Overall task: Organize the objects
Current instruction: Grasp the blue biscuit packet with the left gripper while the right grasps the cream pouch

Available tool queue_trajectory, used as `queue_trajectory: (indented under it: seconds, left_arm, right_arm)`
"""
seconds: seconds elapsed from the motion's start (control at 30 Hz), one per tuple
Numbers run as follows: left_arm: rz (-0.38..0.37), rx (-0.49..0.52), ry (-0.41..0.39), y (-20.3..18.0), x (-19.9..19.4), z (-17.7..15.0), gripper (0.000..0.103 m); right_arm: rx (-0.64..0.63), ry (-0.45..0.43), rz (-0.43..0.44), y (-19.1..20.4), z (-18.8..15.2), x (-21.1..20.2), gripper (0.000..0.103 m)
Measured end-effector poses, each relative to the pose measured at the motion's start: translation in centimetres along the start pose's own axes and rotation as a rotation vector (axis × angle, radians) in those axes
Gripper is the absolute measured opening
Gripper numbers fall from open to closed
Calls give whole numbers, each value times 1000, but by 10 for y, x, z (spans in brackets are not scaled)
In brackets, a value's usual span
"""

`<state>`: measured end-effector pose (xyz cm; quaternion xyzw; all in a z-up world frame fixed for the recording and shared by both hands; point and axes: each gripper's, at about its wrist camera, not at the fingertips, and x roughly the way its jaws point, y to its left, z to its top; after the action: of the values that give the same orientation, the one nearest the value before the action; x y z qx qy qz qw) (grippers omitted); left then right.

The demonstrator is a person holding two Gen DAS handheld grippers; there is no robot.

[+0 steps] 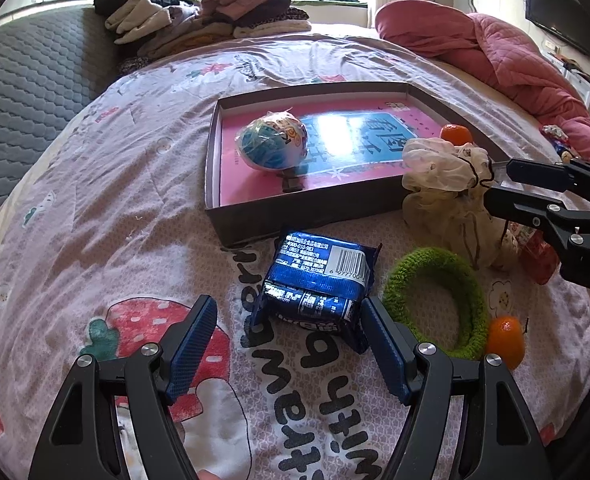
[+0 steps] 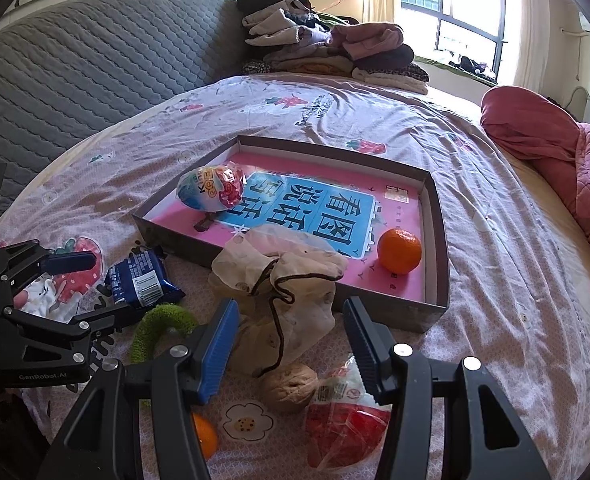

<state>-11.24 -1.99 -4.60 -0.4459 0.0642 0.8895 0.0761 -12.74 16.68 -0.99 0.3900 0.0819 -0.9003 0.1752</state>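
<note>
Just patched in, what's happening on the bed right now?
A person with a gripper in each hand is sorting small items into a shallow box on the bed. A wrapped toy egg and one orange already lie in the box. The left gripper is open with its fingers on either side of a blue snack packet. The right gripper is open over a cream drawstring pouch. A green hair band, a walnut and a second orange wait outside.

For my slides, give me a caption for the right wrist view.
Open right gripper hovers over a drawstring pouch beside the shallow box holding an orange.
</note>
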Motion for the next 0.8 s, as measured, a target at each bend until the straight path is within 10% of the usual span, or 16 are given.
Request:
queue_trajectory:
  seconds: [0.43, 0.8]
  left_arm:
    - [-26, -13, 11, -1, 12, 7, 76]
    - [-48, -62, 9, 5, 21, 9, 68]
  right_arm:
    - [27, 24, 6, -4, 4, 19, 53]
    - [37, 28, 27, -5, 4, 24, 18]
